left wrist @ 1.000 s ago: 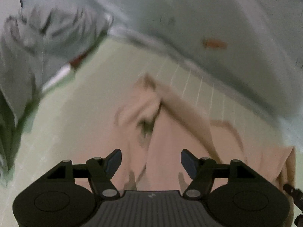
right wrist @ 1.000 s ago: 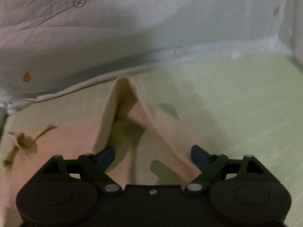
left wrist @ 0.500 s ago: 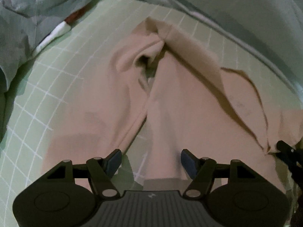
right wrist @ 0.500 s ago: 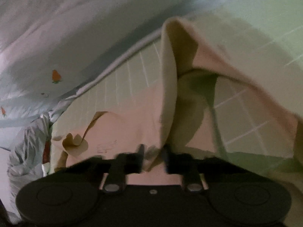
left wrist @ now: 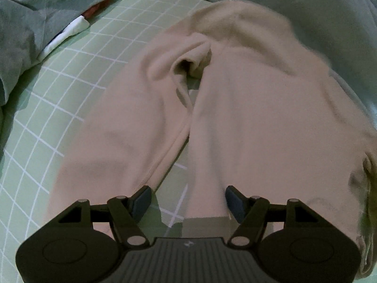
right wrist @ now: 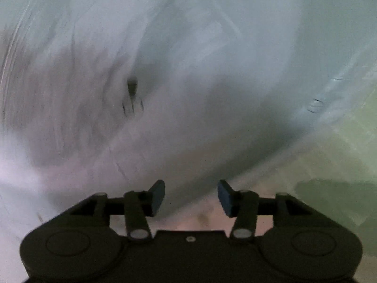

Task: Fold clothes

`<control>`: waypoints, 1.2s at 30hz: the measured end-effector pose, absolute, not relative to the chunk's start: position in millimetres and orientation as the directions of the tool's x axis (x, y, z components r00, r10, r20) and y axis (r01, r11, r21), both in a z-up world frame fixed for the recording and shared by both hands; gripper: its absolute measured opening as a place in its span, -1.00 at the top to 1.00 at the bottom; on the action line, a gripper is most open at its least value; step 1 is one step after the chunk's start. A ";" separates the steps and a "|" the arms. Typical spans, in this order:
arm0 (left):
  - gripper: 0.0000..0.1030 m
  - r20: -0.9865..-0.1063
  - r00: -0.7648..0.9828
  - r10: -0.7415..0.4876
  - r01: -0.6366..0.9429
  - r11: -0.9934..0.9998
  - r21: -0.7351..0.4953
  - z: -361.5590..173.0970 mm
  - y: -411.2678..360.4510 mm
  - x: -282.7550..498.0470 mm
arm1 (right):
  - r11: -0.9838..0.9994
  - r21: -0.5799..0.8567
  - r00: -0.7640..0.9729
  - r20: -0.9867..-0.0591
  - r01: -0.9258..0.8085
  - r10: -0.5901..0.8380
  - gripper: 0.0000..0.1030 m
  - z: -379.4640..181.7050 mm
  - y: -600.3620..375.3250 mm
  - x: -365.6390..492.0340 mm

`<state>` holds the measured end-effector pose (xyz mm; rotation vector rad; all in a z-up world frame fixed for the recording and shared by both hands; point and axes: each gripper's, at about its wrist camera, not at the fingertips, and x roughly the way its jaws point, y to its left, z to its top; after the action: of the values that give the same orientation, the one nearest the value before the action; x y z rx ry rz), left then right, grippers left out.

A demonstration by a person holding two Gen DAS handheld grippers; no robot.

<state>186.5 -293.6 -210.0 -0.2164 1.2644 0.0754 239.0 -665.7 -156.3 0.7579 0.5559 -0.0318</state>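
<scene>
Lying spread across the green grid-lined mat (left wrist: 70,75), the soft beige trousers (left wrist: 254,122) are waiting under the empty, wide-open left gripper (left wrist: 187,201), which is probably best pinching a hem flat, while the right gripper (right wrist: 190,198) is hovering open, empty, in blur.

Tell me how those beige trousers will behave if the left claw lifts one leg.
The soft beige fabric trousers will likely flop and drape: they already bunch in loose folds at the crotch. Probably light, since they lie thin on the green gridded mat. The other leg may drag along.
</scene>
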 end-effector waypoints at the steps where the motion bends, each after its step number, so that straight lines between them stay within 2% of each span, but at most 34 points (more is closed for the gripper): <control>1: -0.36 -0.949 0.307 -0.068 -0.169 0.978 -0.124 -208.3 -291.8 183.5 | 0.761 0.604 0.834 -0.528 0.238 0.158 -0.16 -161.4 -661.9 224.2; 5: -0.37 -0.941 0.325 -0.087 -0.142 0.980 -0.140 -201.4 -284.5 171.4 | 0.828 0.468 0.733 -0.672 0.309 0.106 -0.52 -181.4 -653.0 159.8; 7: -0.38 -0.937 0.334 -0.098 -0.129 0.981 -0.148 -197.9 -280.8 165.3 | 0.850 0.412 0.679 -0.729 0.328 0.091 -0.63 -188.9 -648.2 125.2; 9: -0.41 -0.933 0.343 -0.108 -0.115 0.981 -0.156 -194.4 -277.1 159.3 | 0.871 0.361 0.639 -0.766 0.332 0.074 -0.77 -192.6 -640.4 97.9; 11: -0.43 -0.926 0.361 -0.112 -0.109 0.981 -0.161 -187.5 -273.4 147.0 | 0.884 0.327 0.617 -0.785 0.334 0.057 -0.98 -193.2 -632.2 72.4; 15: -0.67 -0.901 0.418 -0.113 -0.096 0.981 -0.168 -166.9 -268.1 120.7 | 0.898 0.308 0.595 -0.801 0.314 0.067 -1.00 -195.5 -620.2 35.6; 24: -0.74 -0.852 0.512 -0.104 -0.054 0.987 -0.153 -128.1 -255.3 64.2 | 0.940 0.295 0.549 -0.821 0.173 0.157 -0.95 -197.4 -560.6 0.0; 29: -0.74 -0.834 0.541 -0.106 -0.015 0.991 -0.135 -115.4 -247.5 43.2 | 0.946 0.274 0.547 -0.825 0.174 0.139 -0.24 -204.8 -539.2 2.0; 30: -0.74 -0.828 0.551 -0.106 -0.003 0.992 -0.128 -111.4 -246.4 40.3 | 0.946 0.265 0.545 -0.829 0.185 0.126 -0.21 -206.9 -538.1 3.5; 33: -0.74 -0.806 0.582 -0.107 0.026 0.993 -0.114 -99.4 -243.5 32.6 | 0.950 0.244 0.555 -0.826 0.196 0.098 0.28 -206.2 -536.6 1.9; 34: -0.74 -0.799 0.591 -0.109 0.031 0.993 -0.113 -95.8 -242.1 30.6 | 0.949 0.243 0.555 -0.826 0.200 0.095 0.63 -206.5 -536.9 1.0; 35: -0.74 -0.795 0.596 -0.111 0.033 0.993 -0.114 -93.7 -241.7 29.4 | 0.945 0.253 0.556 -0.825 0.208 0.098 0.78 -207.5 -538.3 -0.9; 36: -0.74 -0.793 0.598 -0.114 0.035 0.993 -0.116 -92.4 -241.7 27.8 | 0.941 0.261 0.559 -0.823 0.215 0.101 0.83 -207.8 -539.9 -3.7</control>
<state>27.8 -241.7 -92.4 -0.0917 0.9262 -0.0865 -3.7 -539.9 -207.8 0.3524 0.9811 -0.0690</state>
